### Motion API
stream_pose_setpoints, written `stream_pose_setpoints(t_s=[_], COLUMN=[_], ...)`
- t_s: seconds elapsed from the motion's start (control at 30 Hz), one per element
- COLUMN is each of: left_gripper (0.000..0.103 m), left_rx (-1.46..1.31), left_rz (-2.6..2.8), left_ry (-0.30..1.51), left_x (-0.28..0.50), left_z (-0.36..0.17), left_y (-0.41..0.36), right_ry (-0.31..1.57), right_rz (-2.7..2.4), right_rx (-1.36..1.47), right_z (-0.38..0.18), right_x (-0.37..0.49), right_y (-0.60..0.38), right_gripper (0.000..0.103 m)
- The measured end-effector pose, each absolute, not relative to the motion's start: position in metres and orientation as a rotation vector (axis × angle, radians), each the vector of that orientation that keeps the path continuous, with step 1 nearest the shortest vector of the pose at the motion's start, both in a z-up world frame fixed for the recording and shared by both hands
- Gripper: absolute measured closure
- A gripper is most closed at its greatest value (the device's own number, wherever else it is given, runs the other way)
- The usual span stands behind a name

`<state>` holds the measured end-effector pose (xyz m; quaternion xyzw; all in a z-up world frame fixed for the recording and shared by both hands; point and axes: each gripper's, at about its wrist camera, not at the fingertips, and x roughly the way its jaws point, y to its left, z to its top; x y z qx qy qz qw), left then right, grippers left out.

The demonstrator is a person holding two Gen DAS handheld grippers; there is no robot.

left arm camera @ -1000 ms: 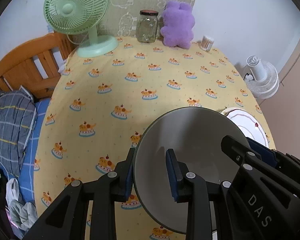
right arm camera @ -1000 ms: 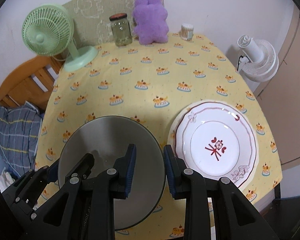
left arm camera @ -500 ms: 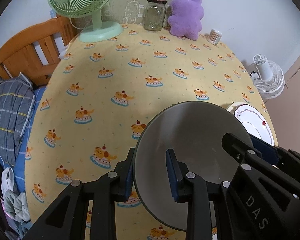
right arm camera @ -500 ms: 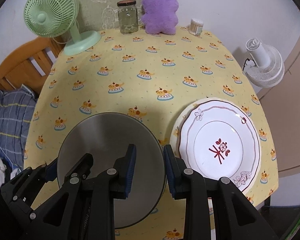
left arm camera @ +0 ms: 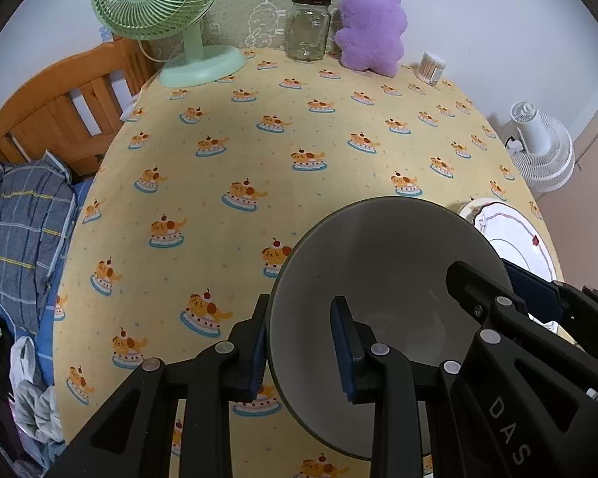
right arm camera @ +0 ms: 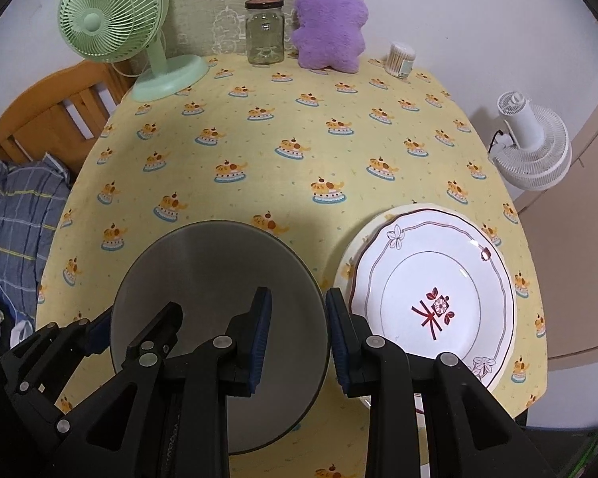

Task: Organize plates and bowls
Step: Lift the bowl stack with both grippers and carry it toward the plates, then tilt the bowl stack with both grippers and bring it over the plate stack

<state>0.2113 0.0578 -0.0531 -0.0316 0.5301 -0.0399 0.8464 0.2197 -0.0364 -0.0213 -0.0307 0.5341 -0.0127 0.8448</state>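
Note:
A grey bowl [left arm camera: 382, 271] is held above the yellow tablecloth between both grippers. My left gripper [left arm camera: 301, 352] straddles the bowl's left rim, one finger outside and one inside. My right gripper [right arm camera: 298, 340] straddles the bowl's right rim [right arm camera: 219, 279] the same way. Both stand part-closed on the rim. A white plate with a red flower pattern [right arm camera: 430, 298] lies on a cream plate at the table's front right, just right of my right gripper; its edge shows in the left wrist view [left arm camera: 510, 239].
At the table's back stand a green fan [right arm camera: 139, 36], a glass jar [right arm camera: 264, 32], a purple plush toy [right arm camera: 329, 20] and a cotton swab tub [right arm camera: 400, 59]. A wooden bed frame [left arm camera: 59, 107] and bedding lie left. A white fan [right arm camera: 532, 143] stands on the floor right.
Both grippers and the bowl have risen and tilted a little, so the table's back objects sit lower in view. The grip on the bowl has not changed.

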Motion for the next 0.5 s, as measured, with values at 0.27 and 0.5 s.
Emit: stream_pose_setpoints(t_s=[0.27,0.5], left_gripper=[0.063,0.047], left_rx=[-0.038,-0.082], left_rz=[-0.098,-0.135], left_ry=[1.170,1.133], left_x=[0.208,0.205], left_z=[-0.061,-0.050], left_y=[0.056,0.067], right_ry=[1.201,1.153], right_rz=[-0.043,-0.031], right_rx=[0.087,0.213], right_z=[-0.044,-0.037], right_x=[0.218,0.207], right_y=[-0.059,-0.075], right_gripper=[0.071,0.057])
